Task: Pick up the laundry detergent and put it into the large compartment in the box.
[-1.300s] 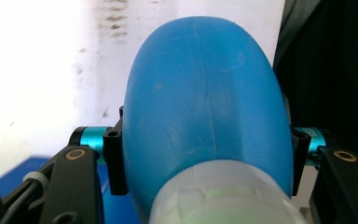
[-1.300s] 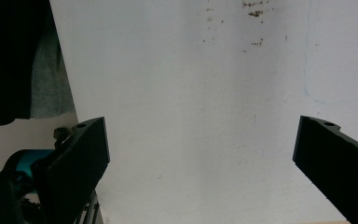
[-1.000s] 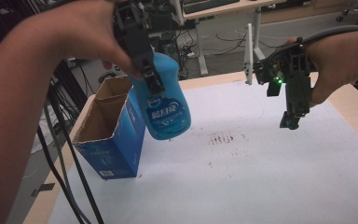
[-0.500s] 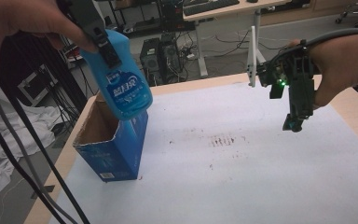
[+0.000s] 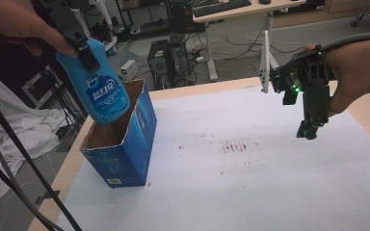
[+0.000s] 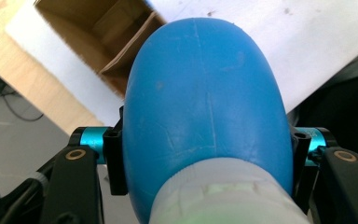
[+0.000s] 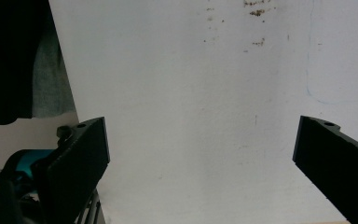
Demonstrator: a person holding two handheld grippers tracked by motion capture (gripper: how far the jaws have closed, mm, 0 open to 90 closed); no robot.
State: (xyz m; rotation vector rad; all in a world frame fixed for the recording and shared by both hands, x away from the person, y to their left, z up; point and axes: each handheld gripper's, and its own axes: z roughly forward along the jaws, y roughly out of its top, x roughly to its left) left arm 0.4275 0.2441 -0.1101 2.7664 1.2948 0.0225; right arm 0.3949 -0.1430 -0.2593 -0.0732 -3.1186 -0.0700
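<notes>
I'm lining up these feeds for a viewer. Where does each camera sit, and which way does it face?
High view: above the person's side, looking forward and down on the table; both hands show, left gripper holding the bottle over the box, right gripper open.
Left gripper view: on the left gripper, looking down along the bottle into the box; its jaws clamp the bottle.
Right gripper view: on the right gripper, facing bare table.
Shared: high and left views both show bottle and box.

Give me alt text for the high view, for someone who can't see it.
The left gripper holds a blue bottle bottom-down above an open blue cardboard box at the table's left edge. The right gripper hangs open over the white table.
</notes>
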